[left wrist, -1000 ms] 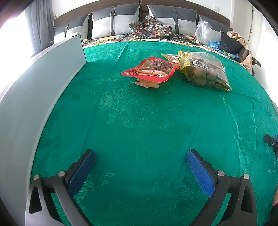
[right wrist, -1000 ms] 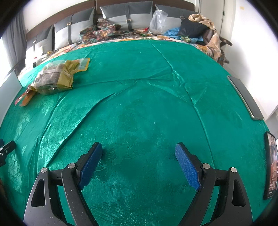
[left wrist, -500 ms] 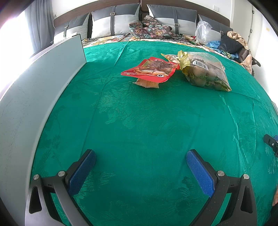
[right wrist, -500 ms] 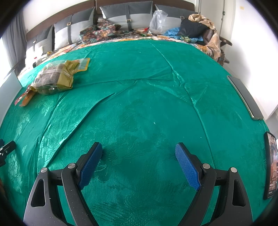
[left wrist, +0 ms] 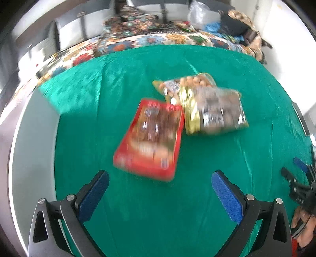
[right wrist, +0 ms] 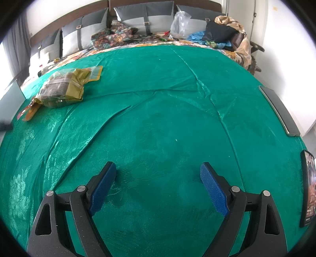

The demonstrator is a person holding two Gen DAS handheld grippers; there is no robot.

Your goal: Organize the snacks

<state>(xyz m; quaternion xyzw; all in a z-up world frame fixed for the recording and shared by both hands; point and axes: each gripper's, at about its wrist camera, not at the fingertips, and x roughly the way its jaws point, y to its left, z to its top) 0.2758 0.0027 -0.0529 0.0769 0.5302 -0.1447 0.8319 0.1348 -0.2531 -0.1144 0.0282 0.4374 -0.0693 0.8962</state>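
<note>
Both claws gape empty over the green bedspread [right wrist: 158,110]: the left gripper [left wrist: 160,189] hangs just short of the red snack packet [left wrist: 150,138] (clear bag [left wrist: 213,110] touching it), presumably lining up a grab, while the right gripper [right wrist: 158,183] waits well apart.

**A bedroom in daylight**

A wide bed is covered by a shiny green bedspread [right wrist: 162,110], creased in long folds, over a floral sheet [left wrist: 126,42]. Grey and white cushions [right wrist: 144,18] lean against a dark wooden headboard [right wrist: 107,4]. White walls [right wrist: 280,35] close the right side; bright light comes in beside a grey curtain [right wrist: 18,37] on the left.
</note>
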